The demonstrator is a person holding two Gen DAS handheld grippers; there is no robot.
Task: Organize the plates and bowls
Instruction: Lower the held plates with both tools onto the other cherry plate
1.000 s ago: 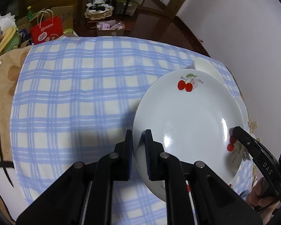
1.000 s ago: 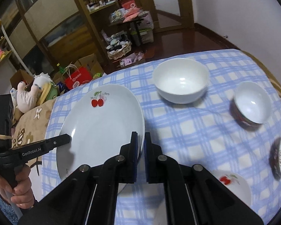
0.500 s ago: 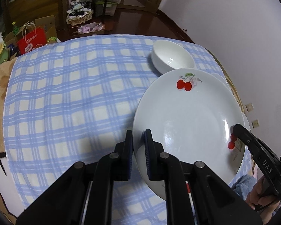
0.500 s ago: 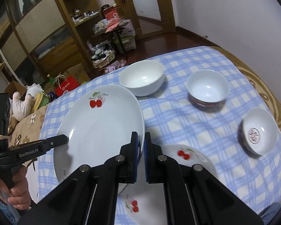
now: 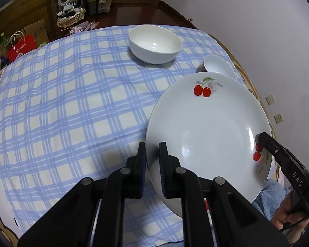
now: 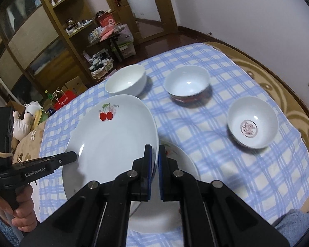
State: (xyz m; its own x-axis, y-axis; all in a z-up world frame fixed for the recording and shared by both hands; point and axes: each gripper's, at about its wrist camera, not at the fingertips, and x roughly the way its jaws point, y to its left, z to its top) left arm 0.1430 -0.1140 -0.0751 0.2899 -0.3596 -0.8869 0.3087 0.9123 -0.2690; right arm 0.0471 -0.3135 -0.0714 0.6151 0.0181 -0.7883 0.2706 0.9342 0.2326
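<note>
A large white plate with cherry prints (image 5: 208, 135) hangs above the blue checked tablecloth (image 5: 61, 103), gripped at two opposite rims. My left gripper (image 5: 152, 158) is shut on its left rim. My right gripper (image 6: 155, 158) is shut on its right rim, and its fingertip (image 5: 264, 141) shows in the left wrist view. The same plate (image 6: 113, 144) fills the left of the right wrist view. Partly under it, a second cherry plate (image 6: 183, 164) lies on the cloth. A plain white bowl (image 6: 125, 82), a red-sided bowl (image 6: 187, 84) and a bowl with a pink medallion (image 6: 252, 123) stand beyond.
The plain white bowl (image 5: 154, 43) and a smaller bowl (image 5: 218, 65) stand at the table's far side. A wall is close on the right. Shelves, boxes and a red bag (image 5: 21, 47) are on the floor past the table. A hand (image 6: 23, 216) grips the left tool.
Both grippers carried the cherry plate sideways to the right over the table. The bowls and the second plate came into view beneath and beyond it. Both grips stayed the same.
</note>
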